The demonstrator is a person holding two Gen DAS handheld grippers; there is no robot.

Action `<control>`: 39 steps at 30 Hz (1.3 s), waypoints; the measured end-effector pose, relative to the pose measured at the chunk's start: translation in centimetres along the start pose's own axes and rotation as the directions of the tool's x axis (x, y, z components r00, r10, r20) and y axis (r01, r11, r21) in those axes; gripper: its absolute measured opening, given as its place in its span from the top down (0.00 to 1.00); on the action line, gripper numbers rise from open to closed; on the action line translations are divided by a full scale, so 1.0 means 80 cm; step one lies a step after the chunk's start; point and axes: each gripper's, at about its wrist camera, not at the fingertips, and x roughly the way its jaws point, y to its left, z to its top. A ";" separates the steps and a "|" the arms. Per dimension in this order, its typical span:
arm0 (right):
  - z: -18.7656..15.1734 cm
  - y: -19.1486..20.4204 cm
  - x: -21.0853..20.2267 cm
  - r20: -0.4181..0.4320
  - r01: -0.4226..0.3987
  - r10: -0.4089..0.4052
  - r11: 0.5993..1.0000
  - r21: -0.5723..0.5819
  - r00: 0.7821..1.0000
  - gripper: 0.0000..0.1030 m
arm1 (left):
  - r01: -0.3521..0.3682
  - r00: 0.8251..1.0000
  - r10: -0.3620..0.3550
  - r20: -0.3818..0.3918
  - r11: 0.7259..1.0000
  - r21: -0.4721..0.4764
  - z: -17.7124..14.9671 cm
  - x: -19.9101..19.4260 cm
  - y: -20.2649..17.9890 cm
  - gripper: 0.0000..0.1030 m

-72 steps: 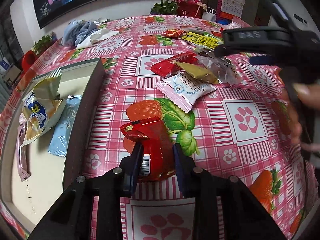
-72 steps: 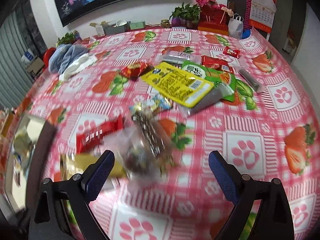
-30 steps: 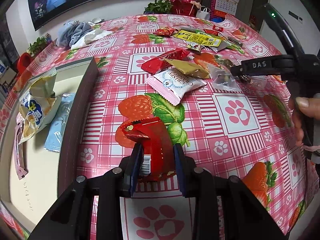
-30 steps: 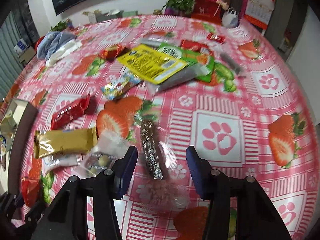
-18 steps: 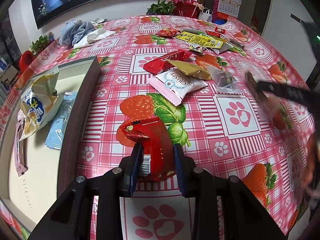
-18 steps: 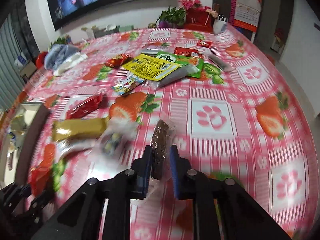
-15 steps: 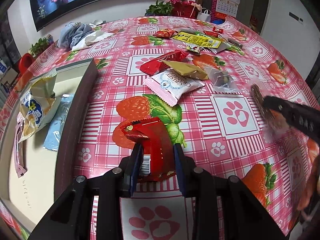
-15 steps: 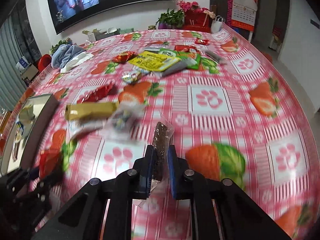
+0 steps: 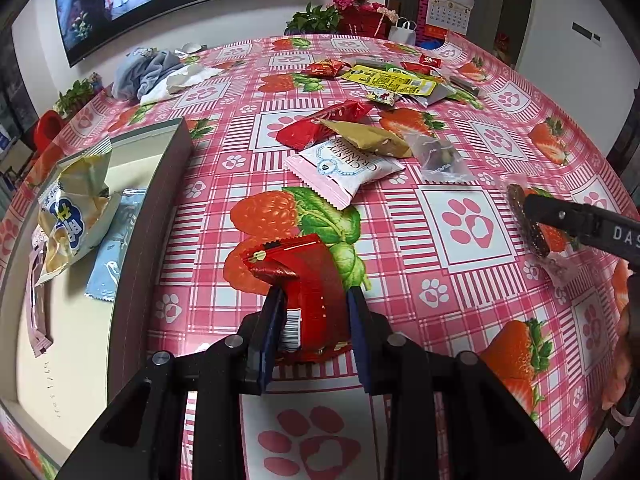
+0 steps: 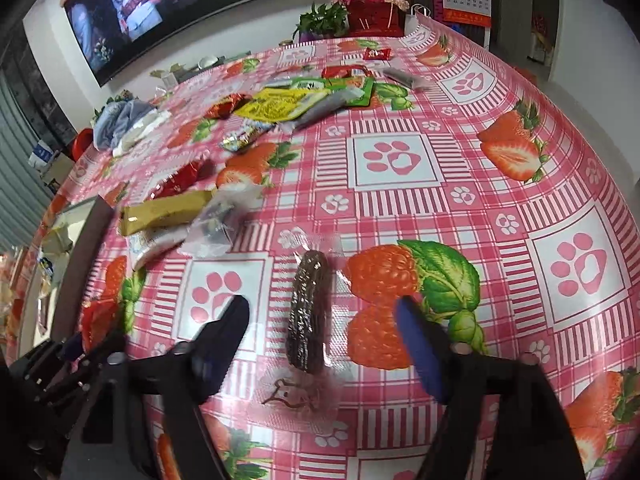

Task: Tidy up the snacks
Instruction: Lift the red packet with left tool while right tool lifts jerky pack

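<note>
"CRANBERRY" on the white-pink packet (image 9: 347, 168); "DAS" on the right tool (image 9: 538, 210).

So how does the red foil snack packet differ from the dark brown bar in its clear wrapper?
The red foil snack packet is opaque and clamped in the left gripper; the dark brown bar in its clear wrapper is see-through, lying free between the right gripper's open jaws, which have just been opening. Both are sealed.

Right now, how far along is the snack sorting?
Early. A few packets already lie in the tray. The left gripper is shut on a red packet. The right gripper has just opened, with the dark bar in a clear wrapper lying between its jaws. Most snacks remain loose on the table.
</note>
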 end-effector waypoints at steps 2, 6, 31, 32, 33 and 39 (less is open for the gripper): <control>0.001 0.007 -0.001 0.018 0.017 -0.016 1.000 -0.023 1.000 0.25 | -0.005 1.000 0.005 0.002 1.000 0.003 0.000 0.000 -0.001 0.66; 0.000 0.030 0.027 -0.056 0.093 -0.100 0.988 -0.124 0.993 0.51 | -0.005 1.000 0.005 0.002 1.000 0.003 0.001 0.001 -0.002 0.66; -0.065 0.048 -0.016 0.059 0.106 -0.099 0.986 -0.130 0.993 0.69 | 0.008 0.999 -0.011 0.050 0.999 0.054 -0.021 -0.016 -0.022 0.67; -0.068 0.049 -0.019 0.062 0.099 -0.092 0.987 -0.126 0.994 0.69 | 0.001 0.999 -0.004 0.049 0.998 0.063 -0.022 -0.015 -0.024 0.67; -0.071 0.050 -0.020 0.060 0.097 -0.089 0.987 -0.127 0.994 0.68 | -0.003 0.999 -0.001 0.050 0.998 0.069 -0.023 -0.013 -0.025 0.67; -0.076 0.065 -0.010 0.064 0.137 -0.127 0.970 -0.200 0.990 0.58 | 0.020 0.998 -0.024 0.057 0.998 0.062 -0.023 -0.013 -0.022 0.67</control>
